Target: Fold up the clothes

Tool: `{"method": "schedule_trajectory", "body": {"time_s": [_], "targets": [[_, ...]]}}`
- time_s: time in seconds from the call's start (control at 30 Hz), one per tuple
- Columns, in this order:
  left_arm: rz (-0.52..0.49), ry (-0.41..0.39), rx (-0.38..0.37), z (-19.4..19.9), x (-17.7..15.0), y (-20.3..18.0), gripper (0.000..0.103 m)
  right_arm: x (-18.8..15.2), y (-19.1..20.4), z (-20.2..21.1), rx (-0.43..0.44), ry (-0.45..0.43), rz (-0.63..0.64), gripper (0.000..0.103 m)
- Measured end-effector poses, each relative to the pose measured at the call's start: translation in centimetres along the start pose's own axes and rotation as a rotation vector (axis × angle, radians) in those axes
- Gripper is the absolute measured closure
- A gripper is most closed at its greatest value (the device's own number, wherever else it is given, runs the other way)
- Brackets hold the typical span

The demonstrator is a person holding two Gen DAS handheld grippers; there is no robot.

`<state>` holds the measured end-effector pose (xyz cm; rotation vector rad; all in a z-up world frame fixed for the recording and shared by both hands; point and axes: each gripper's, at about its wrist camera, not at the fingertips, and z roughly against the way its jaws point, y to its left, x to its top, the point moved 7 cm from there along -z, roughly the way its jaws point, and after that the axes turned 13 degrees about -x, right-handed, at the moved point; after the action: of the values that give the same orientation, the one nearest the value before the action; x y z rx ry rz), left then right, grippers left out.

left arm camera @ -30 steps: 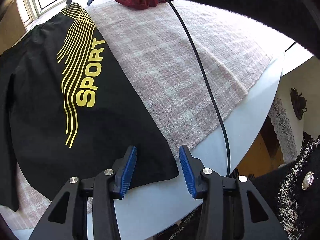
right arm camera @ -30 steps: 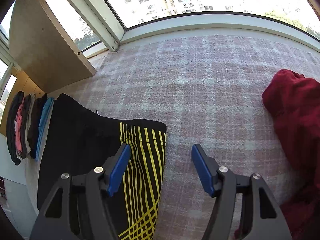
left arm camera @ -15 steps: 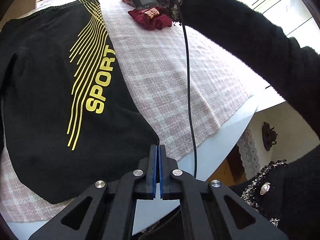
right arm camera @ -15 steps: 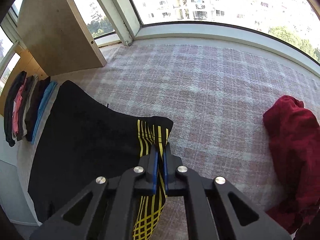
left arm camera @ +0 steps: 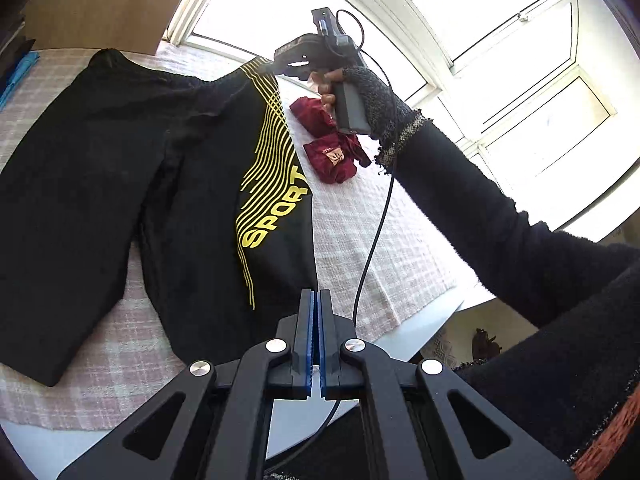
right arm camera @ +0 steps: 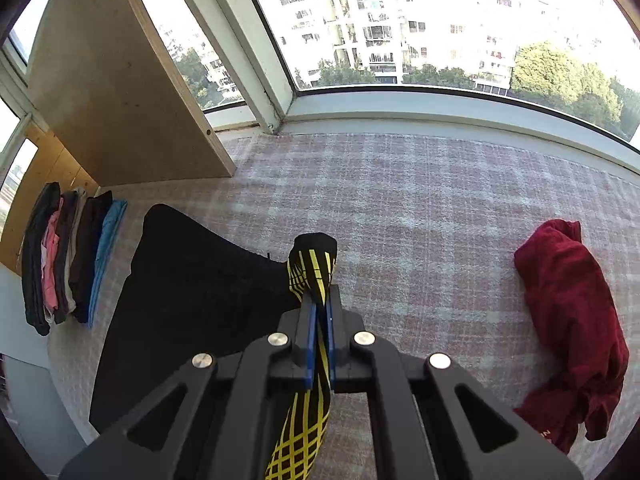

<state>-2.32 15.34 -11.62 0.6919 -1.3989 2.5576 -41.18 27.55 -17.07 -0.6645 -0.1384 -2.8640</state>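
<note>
Black shorts [left arm camera: 120,184] with yellow stripes and the word SPORT lie on a pink checked cloth [left arm camera: 360,220]. My left gripper [left arm camera: 318,300] is shut on the near corner of the right leg and lifts its edge. My right gripper [right arm camera: 319,312] is shut on the striped waistband corner [right arm camera: 314,260] and holds it raised off the cloth; it also shows in the left wrist view [left arm camera: 276,65] at the far end of the shorts. The left half of the shorts [right arm camera: 180,300] still lies flat.
A crumpled dark red garment [right arm camera: 568,320] lies on the cloth to the right, also seen in the left wrist view [left arm camera: 332,152]. A stack of folded clothes [right arm camera: 68,264] sits at the far left by a wooden panel [right arm camera: 116,92]. Windows run behind. The table edge [left arm camera: 432,328] is near.
Both grippers went from open to shut on the shorts' right edge. Both then rose, lifting the waistband corner and the leg corner off the cloth.
</note>
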Motion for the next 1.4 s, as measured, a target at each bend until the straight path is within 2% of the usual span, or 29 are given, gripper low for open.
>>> {"method": "schedule_trajectory", "body": {"time_s": [0.2,0.3,0.43,0.5,0.53,0.6,0.7,0.77,0.83,0.93,1.03,1.1,1.17,1.23,1.3,1.4], "targets": [[0.104,-0.136,0.038,7.9,0.6,8.2,0.102,3.3,11.0,1.7,-0.05,-0.07,0.115,0.099],[0.168,-0.184,0.084,11.6,-0.2,12.8,0.102,4.5,16.8,0.2,-0.088,-0.069,0.169,0.099],[0.27,-0.219,0.139,15.5,-1.7,18.9,0.102,5.2,24.2,-3.9,-0.096,-0.028,0.263,0.098],[0.328,-0.2,0.186,16.5,-2.9,21.9,0.102,4.8,27.2,-5.7,-0.122,-0.007,0.329,0.085],[0.355,-0.183,0.199,16.9,-3.4,23.2,0.101,4.5,28.2,-6.0,-0.153,-0.018,0.368,0.077],[0.372,-0.164,0.218,17.4,-4.0,24.4,0.099,3.9,29.9,-6.0,-0.195,-0.035,0.431,0.076],[0.348,-0.172,0.243,18.4,-3.8,24.3,0.085,3.1,29.7,-3.6,-0.134,-0.038,0.432,0.076],[0.319,-0.172,0.235,18.5,-3.4,23.3,0.084,2.3,28.1,-0.8,-0.077,-0.036,0.409,0.076],[0.275,-0.154,0.231,18.2,-2.9,22.0,0.084,-0.2,26.4,2.2,-0.003,0.002,0.408,0.076],[0.176,-0.058,0.255,16.2,-2.5,20.4,0.084,-7.2,23.2,6.1,0.042,0.069,0.439,0.076],[0.146,0.029,0.277,15.2,-2.8,20.5,0.082,-17.5,20.8,8.0,0.108,0.214,0.428,0.067],[0.141,0.08,0.289,14.8,-3.2,20.8,0.081,-24.7,20.0,8.2,0.159,0.33,0.403,0.067],[0.121,0.143,0.292,14.1,-3.6,21.3,0.077,-30.2,19.9,7.1,0.137,0.397,0.385,0.067],[0.103,0.196,0.305,13.5,-4.0,21.8,0.077,-33.1,20.4,6.2,0.123,0.42,0.341,0.067],[0.082,0.235,0.316,13.2,-4.2,22.1,0.077,-34.5,21.0,5.7,0.144,0.448,0.255,0.067],[0.007,0.282,0.313,12.9,-4.4,21.6,0.077,-35.0,21.8,5.6,0.055,0.392,0.259,0.066]]}}
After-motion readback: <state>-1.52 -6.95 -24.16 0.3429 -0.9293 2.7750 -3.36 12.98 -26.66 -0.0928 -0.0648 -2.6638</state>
